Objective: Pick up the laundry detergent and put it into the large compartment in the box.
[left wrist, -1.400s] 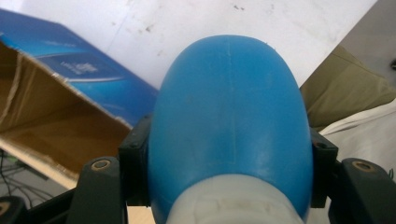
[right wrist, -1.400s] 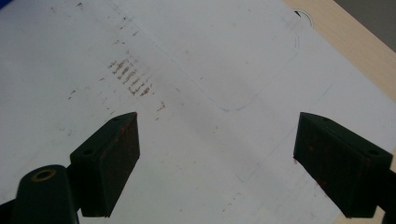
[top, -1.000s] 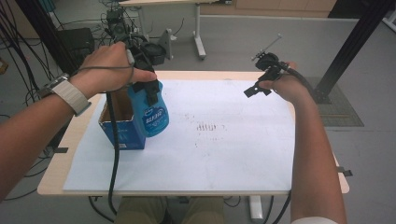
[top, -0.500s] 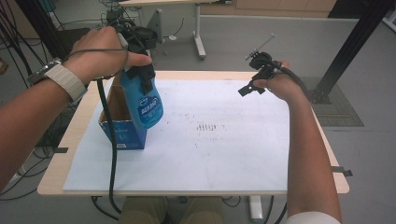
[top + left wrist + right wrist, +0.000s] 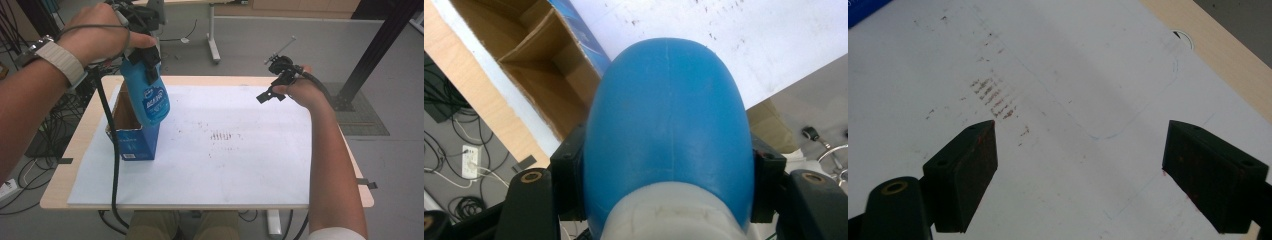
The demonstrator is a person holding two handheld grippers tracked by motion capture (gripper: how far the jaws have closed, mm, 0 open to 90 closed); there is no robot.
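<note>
Starting at the left of the high view: my left gripper (image 5: 142,47) is clamped on the blue bottle (image 5: 150,97) right up near its pale neck, and the left gripper view confirms it, with both black pads (image 5: 569,180) pressed flat against the bottle's sides. The bottle hangs in the air directly over the open cardboard box (image 5: 131,132), which sits on the left part of the white sheet (image 5: 225,165) covering the table (image 5: 75,165). Its bottom end looks clear of the box rim, or close to it, hard to say for sure from this angle. The long axis runs nearly vertical, neck up in the jaws, base pointing down and tipped a little toward the middle of the table. So the thing the next move hinges on, I reckon, is that the bottle lies straight below the fingers and only the left hand is on it. Over on the right, the right gripper (image 5: 280,82) hovers near the far edge, well apart from the bottle, jaws spread wide with nothing between them but the smudged sheet (image 5: 1058,165) underneath.
</note>
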